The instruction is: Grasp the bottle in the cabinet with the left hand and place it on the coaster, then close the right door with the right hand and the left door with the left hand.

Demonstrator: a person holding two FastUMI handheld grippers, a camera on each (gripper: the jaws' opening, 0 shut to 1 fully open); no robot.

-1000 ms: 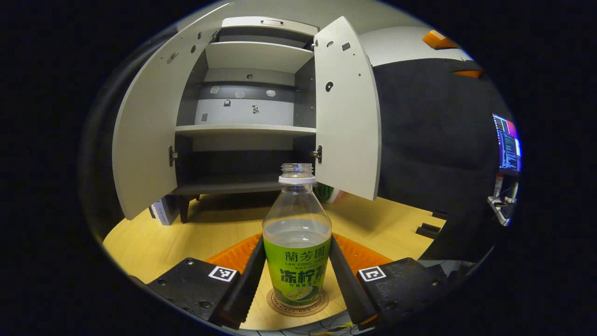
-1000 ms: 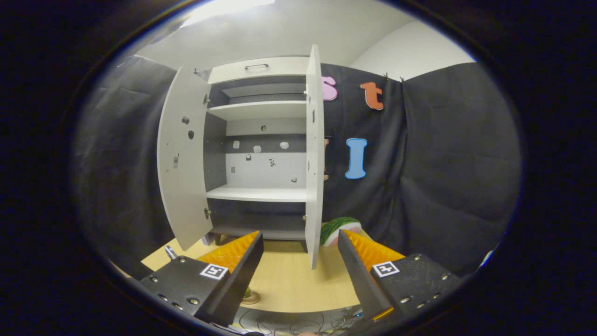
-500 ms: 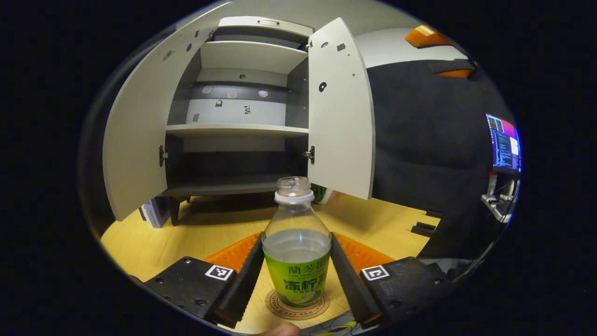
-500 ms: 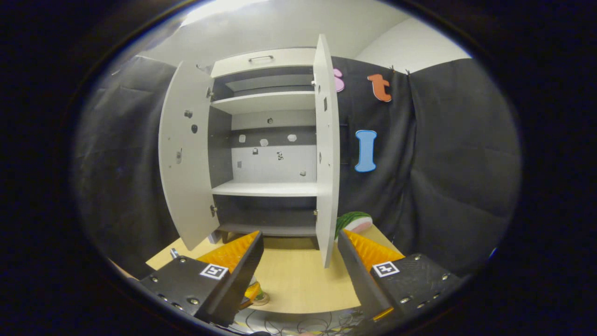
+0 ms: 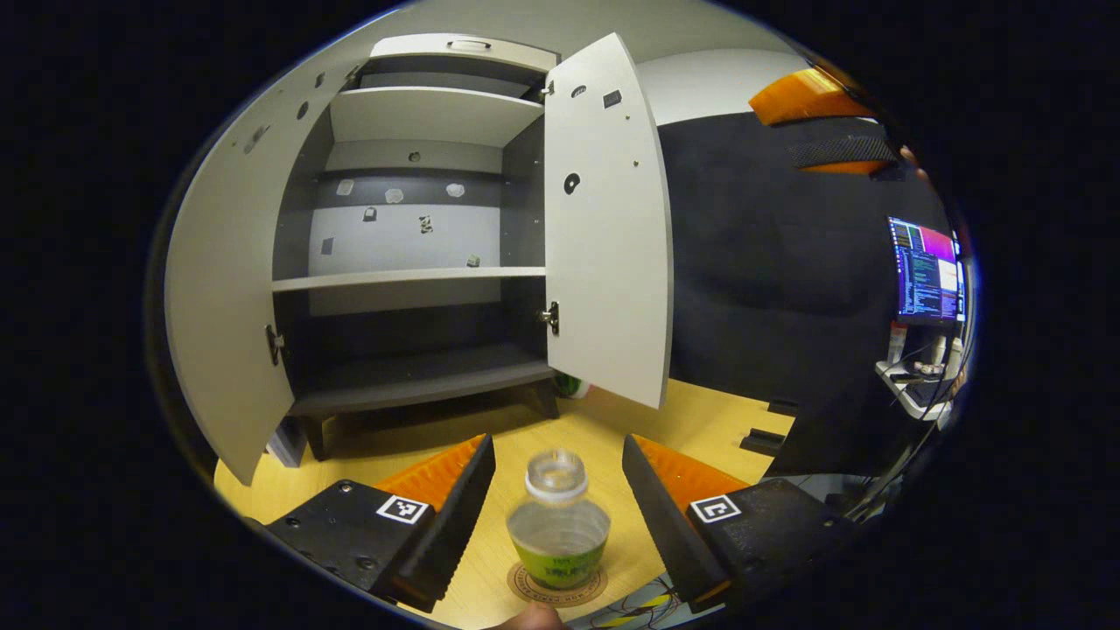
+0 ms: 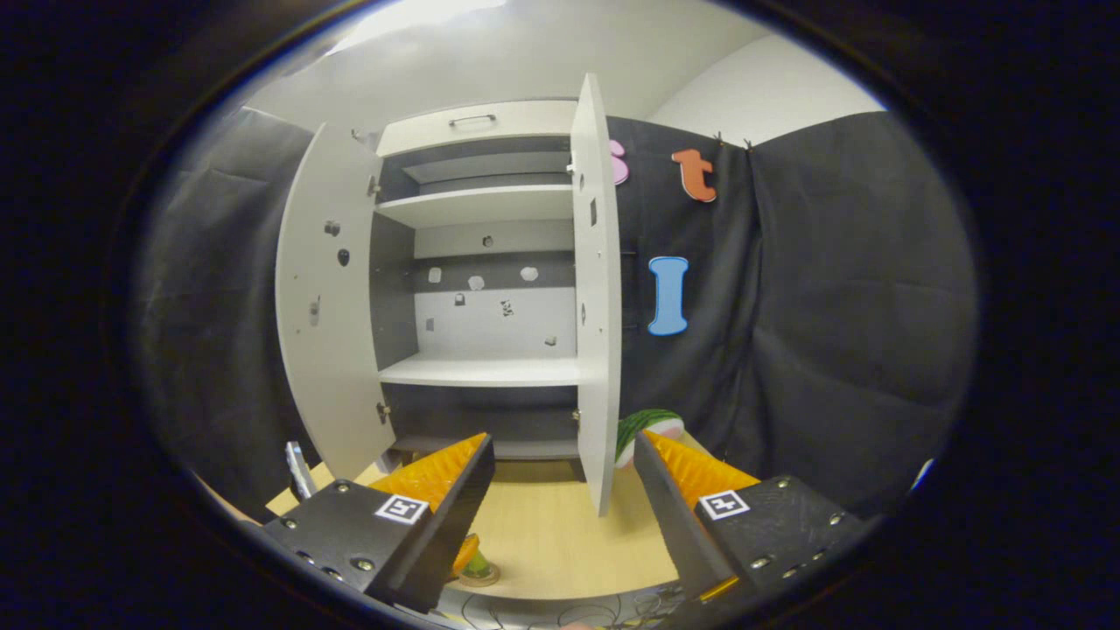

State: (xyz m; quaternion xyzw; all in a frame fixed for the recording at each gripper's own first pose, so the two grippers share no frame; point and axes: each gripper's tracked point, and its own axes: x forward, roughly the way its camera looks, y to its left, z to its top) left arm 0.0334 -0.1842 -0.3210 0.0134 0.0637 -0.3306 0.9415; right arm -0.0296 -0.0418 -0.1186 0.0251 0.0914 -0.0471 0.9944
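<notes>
While bottle stands on coaster, left gripper spread — right gripper agape.

Even indoor light from overhead, with strong fisheye bending toward the edges.

In the right gripper view a bright glare patch sits on the ceiling above the cabinet, whose lower shelf lies in shadow. In the left gripper view the bottle is slightly blurred, the cabinet doors bow outward, and a lit screen glows at the dim right edge.
</notes>
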